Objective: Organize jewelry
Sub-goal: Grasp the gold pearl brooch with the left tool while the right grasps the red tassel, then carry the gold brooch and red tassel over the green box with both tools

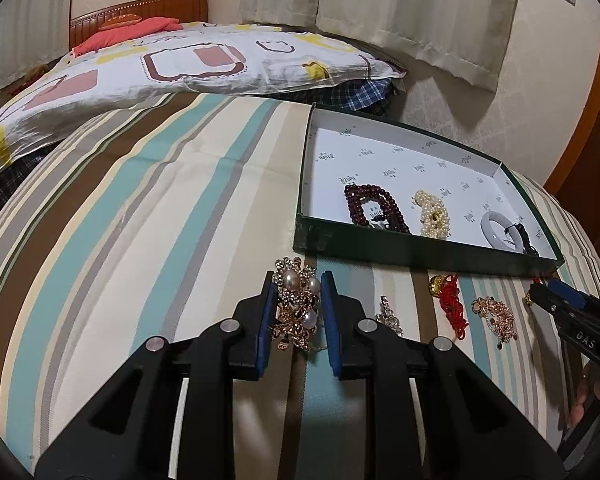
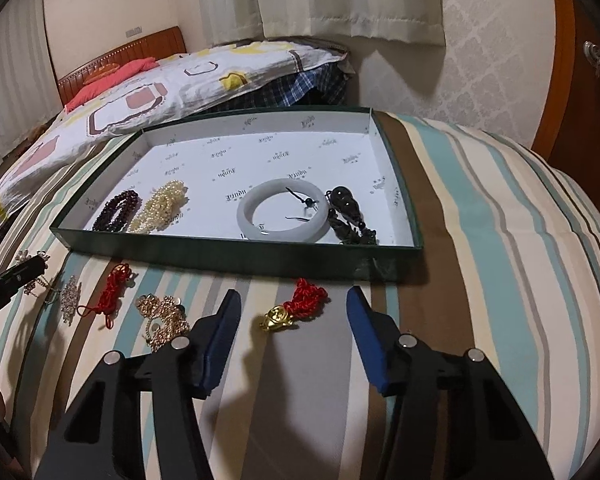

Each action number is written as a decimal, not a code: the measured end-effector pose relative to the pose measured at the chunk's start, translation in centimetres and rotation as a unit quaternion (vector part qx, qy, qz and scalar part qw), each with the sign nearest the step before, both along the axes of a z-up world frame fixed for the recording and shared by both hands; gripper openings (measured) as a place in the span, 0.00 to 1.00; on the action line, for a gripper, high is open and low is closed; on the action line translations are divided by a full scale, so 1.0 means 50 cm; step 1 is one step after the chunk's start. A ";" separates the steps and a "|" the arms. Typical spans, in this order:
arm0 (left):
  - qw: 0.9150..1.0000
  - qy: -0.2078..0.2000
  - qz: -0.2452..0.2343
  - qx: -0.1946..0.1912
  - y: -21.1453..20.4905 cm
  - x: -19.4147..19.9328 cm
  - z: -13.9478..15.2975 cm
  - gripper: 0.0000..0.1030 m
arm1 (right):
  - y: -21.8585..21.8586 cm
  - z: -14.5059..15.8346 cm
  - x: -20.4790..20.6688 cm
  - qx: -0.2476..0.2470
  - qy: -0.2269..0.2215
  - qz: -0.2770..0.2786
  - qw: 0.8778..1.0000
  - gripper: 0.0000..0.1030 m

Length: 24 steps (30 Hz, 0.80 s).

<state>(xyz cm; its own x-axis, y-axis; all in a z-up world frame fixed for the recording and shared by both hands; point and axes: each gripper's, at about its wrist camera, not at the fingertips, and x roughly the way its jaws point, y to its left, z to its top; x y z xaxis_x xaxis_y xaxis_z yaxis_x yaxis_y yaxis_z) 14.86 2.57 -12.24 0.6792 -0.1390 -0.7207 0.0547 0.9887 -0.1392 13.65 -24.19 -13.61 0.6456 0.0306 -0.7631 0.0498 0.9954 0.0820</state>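
A green box lid [image 1: 420,254] [image 2: 236,258] lies on the striped bed and holds a dark red bead bracelet [image 1: 370,202] [image 2: 116,212], a pearl bracelet [image 1: 434,214] [image 2: 162,204], a white jade bangle [image 1: 498,226] [image 2: 282,216] and a black bead charm [image 2: 346,216]. My left gripper [image 1: 298,284] straddles a gold and pearl brooch [image 1: 296,304] on the bed, its jaws close to the brooch's sides. My right gripper [image 2: 294,300] is open around a gold charm on red cord [image 2: 296,308], which lies on the bed.
In front of the box lie a crystal piece [image 1: 390,318] [image 2: 71,298], a red cord charm [image 1: 452,302] [image 2: 110,292] and a rose-gold chain [image 1: 496,316] [image 2: 162,320]. A patterned quilt [image 1: 148,68] is heaped behind. The bed's edge falls away at right.
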 end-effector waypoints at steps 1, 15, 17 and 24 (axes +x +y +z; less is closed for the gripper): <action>1.000 0.000 0.000 0.000 0.001 0.001 0.001 0.21 | 0.000 -0.002 0.003 -0.001 0.004 0.000 1.000 0.48; 1.000 -0.009 -0.005 -0.002 -0.008 -0.004 0.007 0.21 | -0.014 -0.009 -0.004 0.028 0.013 0.002 1.000 0.12; 1.000 -0.012 -0.008 -0.003 -0.012 -0.008 0.010 0.21 | -0.014 -0.006 -0.005 0.029 0.007 0.001 1.000 0.12; 1.000 -0.022 -0.014 -0.007 -0.023 -0.014 0.024 0.21 | -0.010 0.008 -0.015 0.020 -0.017 0.005 1.000 0.12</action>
<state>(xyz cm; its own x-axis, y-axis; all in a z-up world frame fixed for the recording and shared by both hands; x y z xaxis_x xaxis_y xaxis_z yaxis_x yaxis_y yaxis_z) 14.17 1.39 -11.05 0.7053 -0.1681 -0.6887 0.0881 0.9847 -0.1500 12.92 -24.67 -13.18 0.6699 0.0672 -0.7394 0.0366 0.9917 0.1233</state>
